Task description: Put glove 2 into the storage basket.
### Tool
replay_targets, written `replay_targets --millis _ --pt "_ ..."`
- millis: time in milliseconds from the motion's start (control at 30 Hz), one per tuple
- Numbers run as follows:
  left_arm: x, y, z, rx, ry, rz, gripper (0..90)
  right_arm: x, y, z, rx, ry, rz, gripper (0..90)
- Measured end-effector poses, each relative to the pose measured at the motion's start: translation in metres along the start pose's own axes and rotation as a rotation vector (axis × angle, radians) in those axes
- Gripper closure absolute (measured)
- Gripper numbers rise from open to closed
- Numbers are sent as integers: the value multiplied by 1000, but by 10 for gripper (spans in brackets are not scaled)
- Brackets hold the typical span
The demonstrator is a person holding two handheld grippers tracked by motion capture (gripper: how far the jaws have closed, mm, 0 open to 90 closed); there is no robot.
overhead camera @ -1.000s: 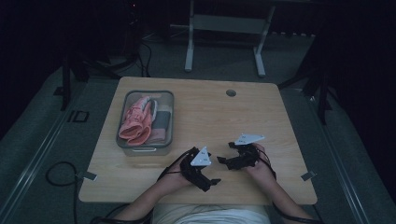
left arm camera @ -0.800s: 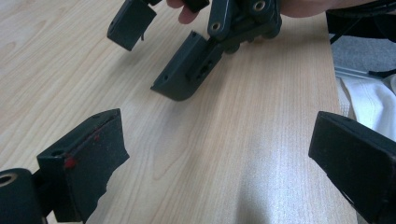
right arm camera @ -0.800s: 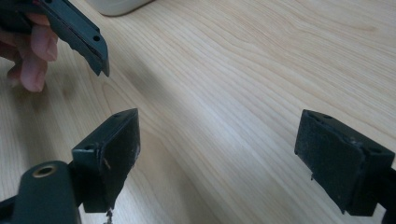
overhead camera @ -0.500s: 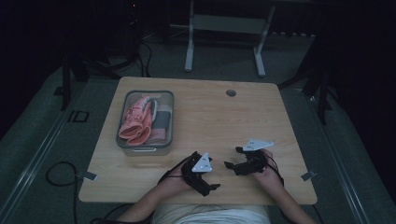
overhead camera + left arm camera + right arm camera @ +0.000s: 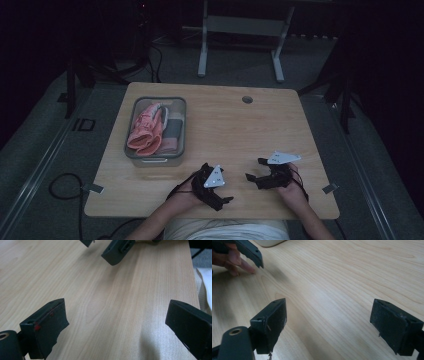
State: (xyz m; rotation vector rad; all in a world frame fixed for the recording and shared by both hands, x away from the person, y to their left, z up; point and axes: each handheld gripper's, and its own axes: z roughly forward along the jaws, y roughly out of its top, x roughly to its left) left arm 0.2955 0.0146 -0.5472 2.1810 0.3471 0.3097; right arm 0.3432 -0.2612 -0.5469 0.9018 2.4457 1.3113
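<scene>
Dim room, pale wooden desk (image 5: 240, 130): both the left hand-held gripper (image 5: 212, 182) and right hand-held gripper (image 5: 267, 175) rest near its front edge, jaws wide and empty, seemingly parked, well apart from the clear plastic bin (image 5: 180, 145) of pink cloth (image 5: 145, 131).

both grippers (image 5: 227, 199) (image 5: 254, 171) low, fingers wide apart

High view: above, looking forward-down over whole table (image 5: 240, 125). Tool views: low, close over tabletop, facing each other.

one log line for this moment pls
left hand-held gripper: open, empty | right hand-held gripper: open, empty | bin: shoes inside, untouched
</scene>
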Motion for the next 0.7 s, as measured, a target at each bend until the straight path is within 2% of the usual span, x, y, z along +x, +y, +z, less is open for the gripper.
replay_targets --millis 167,533,700 --pt "4 -1 -3 -23 10 -35 32 -4 0 -1 -11 -17 10 140" --pt "1 0 -1 -22 -9 -25 32 -5 0 2 -9 -28 6 140" --pt "2 0 -4 -39 -10 -37 32 -6 -1 3 0 -33 6 140"
